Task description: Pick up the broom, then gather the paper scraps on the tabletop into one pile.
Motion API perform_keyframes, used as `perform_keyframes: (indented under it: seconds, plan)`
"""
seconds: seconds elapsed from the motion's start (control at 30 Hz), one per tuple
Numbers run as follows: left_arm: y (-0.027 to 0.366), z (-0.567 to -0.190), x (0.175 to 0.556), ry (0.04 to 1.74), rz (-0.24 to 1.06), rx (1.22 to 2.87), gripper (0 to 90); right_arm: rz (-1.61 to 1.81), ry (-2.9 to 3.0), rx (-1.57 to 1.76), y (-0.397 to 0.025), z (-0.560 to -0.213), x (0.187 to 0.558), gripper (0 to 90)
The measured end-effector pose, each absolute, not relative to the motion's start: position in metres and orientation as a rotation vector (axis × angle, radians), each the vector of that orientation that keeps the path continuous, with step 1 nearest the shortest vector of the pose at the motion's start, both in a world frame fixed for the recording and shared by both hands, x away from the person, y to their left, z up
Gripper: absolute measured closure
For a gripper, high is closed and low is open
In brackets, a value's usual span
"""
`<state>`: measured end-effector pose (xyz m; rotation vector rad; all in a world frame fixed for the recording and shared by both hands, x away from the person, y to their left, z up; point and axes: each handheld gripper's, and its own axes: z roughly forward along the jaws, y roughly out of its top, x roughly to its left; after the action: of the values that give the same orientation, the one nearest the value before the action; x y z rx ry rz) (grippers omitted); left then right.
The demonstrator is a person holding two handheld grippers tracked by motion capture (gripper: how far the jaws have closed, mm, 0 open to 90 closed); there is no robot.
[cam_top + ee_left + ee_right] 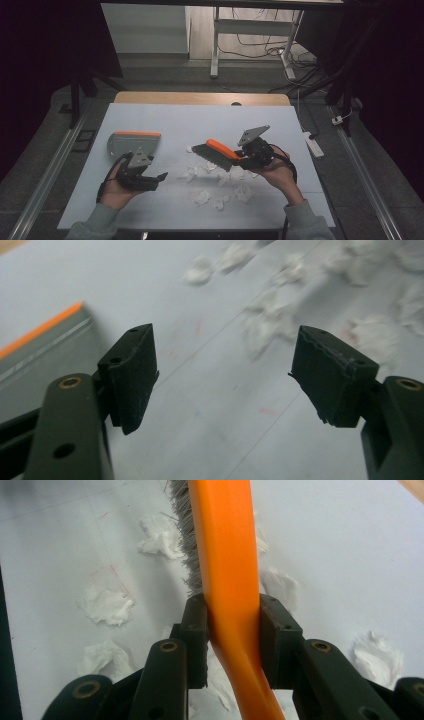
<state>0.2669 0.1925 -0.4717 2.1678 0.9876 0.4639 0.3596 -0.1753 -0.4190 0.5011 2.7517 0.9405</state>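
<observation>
Brush [225,555], smooth orange handle, grey bristles, clamped in right tongs [232,630]; left tongs [225,375] spread, empty.

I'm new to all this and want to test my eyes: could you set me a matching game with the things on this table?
Things:
1. brush
2. dustpan
3. paper scraps
4. left gripper

States:
A. open, holding nothing
B. lying at the table's left
C. clamped in the right gripper
D. scattered white near the middle

Pairs: 1-C, 2-B, 3-D, 4-A
</observation>
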Motion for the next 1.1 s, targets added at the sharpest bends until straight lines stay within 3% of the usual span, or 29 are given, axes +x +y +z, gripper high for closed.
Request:
perform_keyframes:
  seconds: [0.77, 1.1]
  plan:
    - [0.228, -0.494, 0.251, 1.077, 0.433, 2.077, 25.0, 0.882, 2.466, 0.929, -0.244, -0.397, 0.375, 68.2]
    - [0.225, -0.498, 0.25, 1.033, 0.426, 2.105, 25.1, 0.531, 2.455, 1.28, -0.259, -0.412, 0.429, 68.2]
